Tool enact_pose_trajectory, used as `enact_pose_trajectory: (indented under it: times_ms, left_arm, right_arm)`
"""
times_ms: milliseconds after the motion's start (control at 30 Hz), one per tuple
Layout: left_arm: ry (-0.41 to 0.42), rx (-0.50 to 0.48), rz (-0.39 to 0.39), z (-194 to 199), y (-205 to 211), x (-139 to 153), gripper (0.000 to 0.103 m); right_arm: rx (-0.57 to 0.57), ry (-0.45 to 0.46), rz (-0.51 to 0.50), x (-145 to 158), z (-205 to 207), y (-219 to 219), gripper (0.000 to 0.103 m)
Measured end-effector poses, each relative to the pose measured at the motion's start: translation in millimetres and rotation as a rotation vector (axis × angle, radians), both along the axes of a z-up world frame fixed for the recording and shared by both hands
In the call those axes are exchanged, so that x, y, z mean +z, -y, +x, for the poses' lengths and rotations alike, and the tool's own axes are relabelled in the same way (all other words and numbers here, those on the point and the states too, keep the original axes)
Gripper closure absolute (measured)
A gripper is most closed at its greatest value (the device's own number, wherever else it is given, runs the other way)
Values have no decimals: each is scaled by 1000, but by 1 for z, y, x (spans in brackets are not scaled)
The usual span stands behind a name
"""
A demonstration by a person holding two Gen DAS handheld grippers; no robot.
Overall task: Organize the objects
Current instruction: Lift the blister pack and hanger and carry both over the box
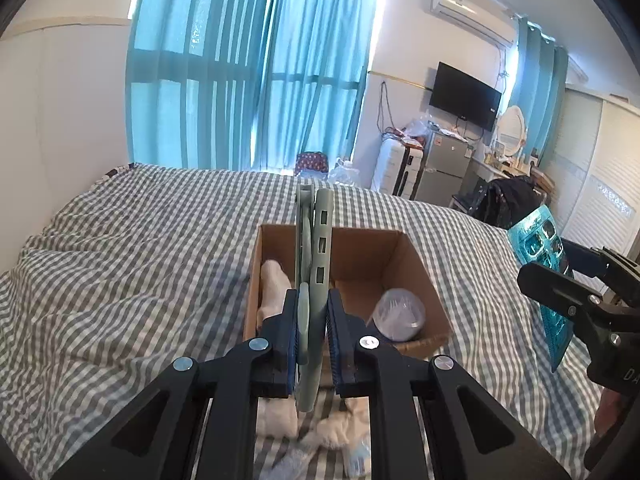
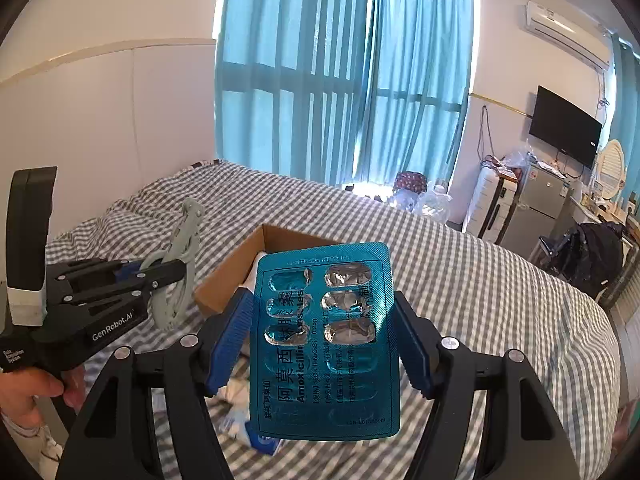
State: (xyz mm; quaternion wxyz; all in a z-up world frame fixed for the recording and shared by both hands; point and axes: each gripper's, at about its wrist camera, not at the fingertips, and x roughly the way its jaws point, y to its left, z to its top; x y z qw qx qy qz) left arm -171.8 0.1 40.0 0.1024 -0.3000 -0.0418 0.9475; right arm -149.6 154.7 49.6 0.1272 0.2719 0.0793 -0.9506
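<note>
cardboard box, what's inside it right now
In the cardboard box: a white cloth bundle at its left wall and a clear round lidded container at the right. The grey-green tool in the left gripper hides the middle.

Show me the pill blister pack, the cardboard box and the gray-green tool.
blister pack [image 2: 324,340], right wrist view, middle of foil.
cardboard box [image 1: 416,268], left wrist view, inner right wall.
gray-green tool [image 1: 322,236], left wrist view, slotted upper arm.

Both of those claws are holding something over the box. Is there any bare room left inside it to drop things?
Yes. The cardboard box has bare floor in its middle and back, between the white cloth against its left wall and the clear cup in its near right corner. The near bedding is crowded with white items.
</note>
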Motion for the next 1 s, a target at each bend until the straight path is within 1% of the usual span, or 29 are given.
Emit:
enact_pose_trajectory:
  times_ms: [233, 467, 700, 833, 1000]
  left_arm:
    - [0, -8, -8, -41, -6, -6, 90]
    - [13, -25, -21, -75, -13, -23, 90]
    - [33, -47, -51, -106, -24, -42, 90]
    - [58, -66, -68, -122, -31, -58, 90]
    - [88, -93, -87, -134, -39, -77, 90]
  right_arm:
    - [14, -14, 0, 1, -49, 6, 35]
    - [28, -10, -4, -10, -97, 15, 35]
    - [24, 25, -14, -39, -143, 19, 35]
    - [5, 67, -29, -63, -170, 18, 35]
    - [-18, 115, -41, -87, -194, 11, 35]
